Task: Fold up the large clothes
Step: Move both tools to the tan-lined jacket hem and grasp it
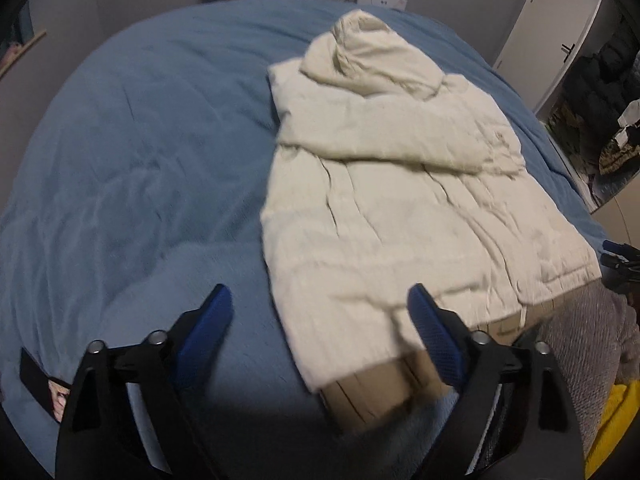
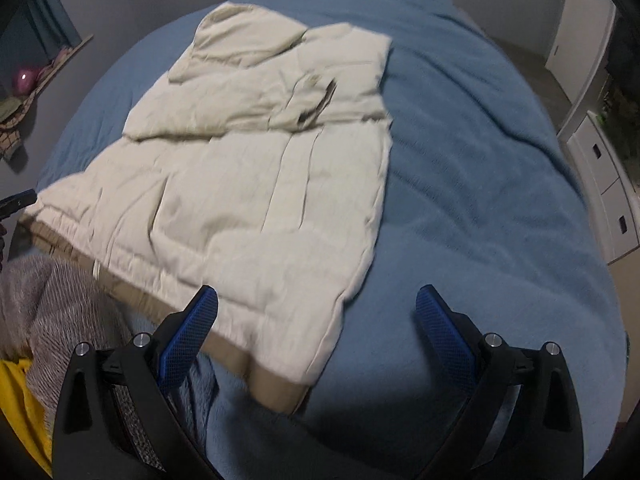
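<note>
Right now, through the left wrist camera, I see my left gripper (image 1: 320,312) with its jaws spread wide and nothing between them, poised above the near left corner of the cream puffer jacket (image 1: 400,208). The jacket lies on the blue bed cover (image 1: 140,160), toward the right side of this view, hood (image 1: 364,56) at the far end and a sleeve folded across the chest. Its tan lining (image 1: 372,396) shows at the near hem, which reaches the bed's near edge. At the far right edge I can make out the tip of my right gripper (image 1: 618,258), just beside the jacket's near right corner. A grey knitted cloth (image 1: 592,344) and something yellow (image 1: 616,420) sit low on the right.

Through the right wrist camera, my right gripper (image 2: 316,312) is also open and empty, its left finger (image 2: 192,332) over the jacket's (image 2: 248,184) near hem and its right finger (image 2: 444,332) over bare bed cover (image 2: 480,160). The jacket fills the left half here, hood (image 2: 244,36) far away, tan lining (image 2: 276,392) peeking out along the near hem. White drawers (image 2: 608,200) stand beyond the bed on the right, and the grey knitted cloth (image 2: 48,300) lies at lower left.
</note>
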The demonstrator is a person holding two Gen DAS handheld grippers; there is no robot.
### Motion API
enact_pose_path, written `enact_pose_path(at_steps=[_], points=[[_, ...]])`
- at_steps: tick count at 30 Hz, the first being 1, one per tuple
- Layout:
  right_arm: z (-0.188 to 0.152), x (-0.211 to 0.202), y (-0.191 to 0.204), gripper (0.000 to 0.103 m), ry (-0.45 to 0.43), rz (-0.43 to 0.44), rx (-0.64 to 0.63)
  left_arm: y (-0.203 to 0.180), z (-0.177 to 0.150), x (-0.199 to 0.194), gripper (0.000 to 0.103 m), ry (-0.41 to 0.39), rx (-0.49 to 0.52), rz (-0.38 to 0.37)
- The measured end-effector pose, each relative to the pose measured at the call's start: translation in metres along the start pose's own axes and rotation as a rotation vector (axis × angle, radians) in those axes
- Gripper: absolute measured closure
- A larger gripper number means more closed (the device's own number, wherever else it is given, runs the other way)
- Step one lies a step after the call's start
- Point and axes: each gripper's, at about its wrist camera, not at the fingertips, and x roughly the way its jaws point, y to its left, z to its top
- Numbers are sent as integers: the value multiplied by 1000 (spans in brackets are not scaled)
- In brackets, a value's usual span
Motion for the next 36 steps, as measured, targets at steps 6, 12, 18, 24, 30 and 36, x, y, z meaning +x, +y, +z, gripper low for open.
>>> enact_pose_path(at_steps=[6, 12, 18, 24, 30, 36], points=[[-10, 3, 2, 14, 17, 19, 11, -5, -13, -2, 23, 16, 30, -1], [-14, 2, -6, 25, 25, 20, 46, -10, -17, -11, 43, 26, 41, -45], [-16, 8, 4, 39, 51, 71, 22, -12, -19, -6, 43, 44, 43, -50], [-9, 28, 5, 39, 88, 105, 49, -12, -13, 12, 42, 55, 41, -71], [-11, 27, 23, 51, 92, 95, -30, -21, -14, 11, 51, 54, 84, -75], [-13, 45, 21, 50, 133, 97, -14, -19, -17, 17, 55, 30, 85, -92]])
